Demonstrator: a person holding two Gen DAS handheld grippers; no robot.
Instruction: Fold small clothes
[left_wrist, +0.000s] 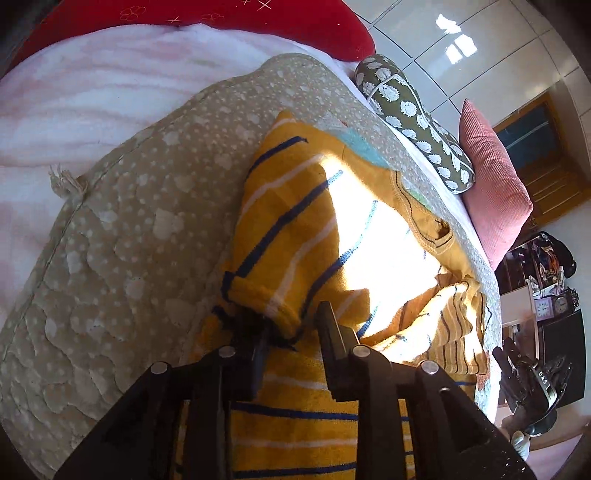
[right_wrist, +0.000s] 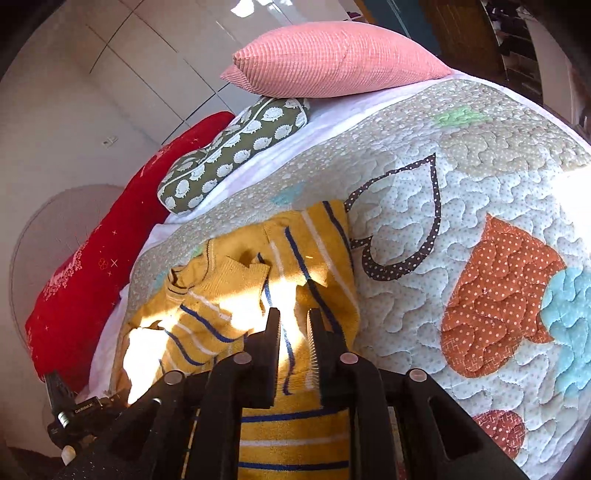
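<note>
Right under both grippers on the quilt, the yellow striped sweater runs 6-to-12, left gripper spread around a rolled cuff, right gripper parted, fabric between its fingers.

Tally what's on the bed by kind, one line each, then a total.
Pillows: 3 (pink, green hedgehog-print, red)
Sweaters: 1 (yellow striped)
Quilts: 1 (patchwork hearts)
Blankets: 1 (pale pink)
Total: 6
</note>
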